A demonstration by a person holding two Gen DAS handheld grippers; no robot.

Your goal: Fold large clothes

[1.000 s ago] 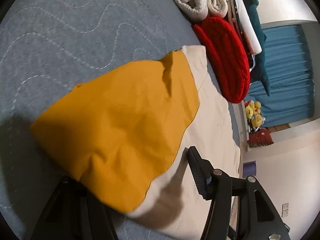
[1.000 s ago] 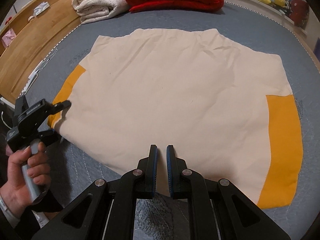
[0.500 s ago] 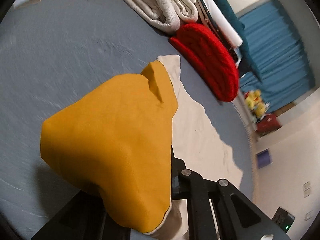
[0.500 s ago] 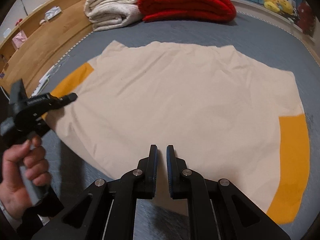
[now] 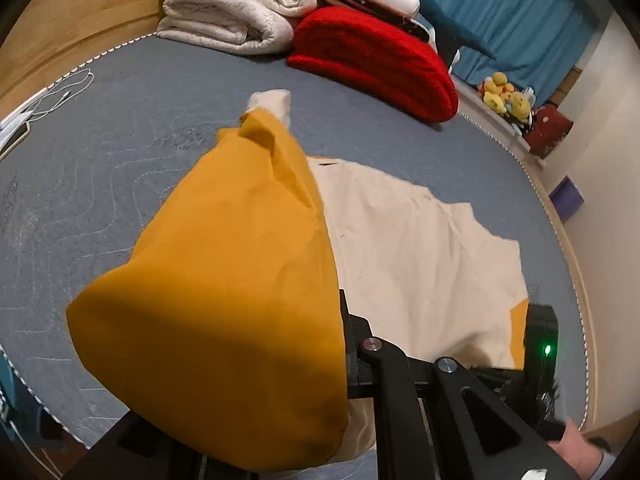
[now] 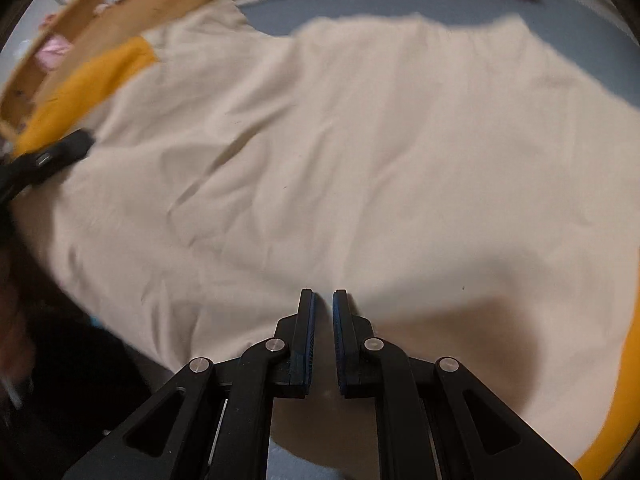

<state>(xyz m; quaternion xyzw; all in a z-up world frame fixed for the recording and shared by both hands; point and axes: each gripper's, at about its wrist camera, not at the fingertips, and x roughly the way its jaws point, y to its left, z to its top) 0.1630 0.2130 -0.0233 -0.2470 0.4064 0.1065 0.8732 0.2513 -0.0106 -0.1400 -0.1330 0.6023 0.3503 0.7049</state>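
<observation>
A cream shirt [image 6: 360,160] with mustard-yellow sleeves lies spread on the grey quilted bed [image 5: 100,152]. My left gripper [image 5: 336,320] is shut on the left yellow sleeve [image 5: 240,280] and holds it up off the bed. The cloth drapes over one finger and hides it. In the right wrist view that gripper [image 6: 60,152] shows at the left edge, at the sleeve [image 6: 92,80]. My right gripper [image 6: 323,300] is shut with nothing between its pads, low over the shirt's near part. The other yellow sleeve [image 6: 616,400] lies at the right.
Folded white blankets [image 5: 232,12] and a folded red blanket [image 5: 372,60] lie at the bed's far side. A white cable [image 5: 60,96] rests near the wooden edge. Plush toys [image 5: 504,96] and blue curtains [image 5: 520,12] are beyond. A hand [image 5: 576,444] holds the right gripper's handle.
The left jaws closed on the yellow sleeve, then rose and rolled with it, lifting the cloth. The right gripper, still shut, sank closer to the shirt and slid across it.
</observation>
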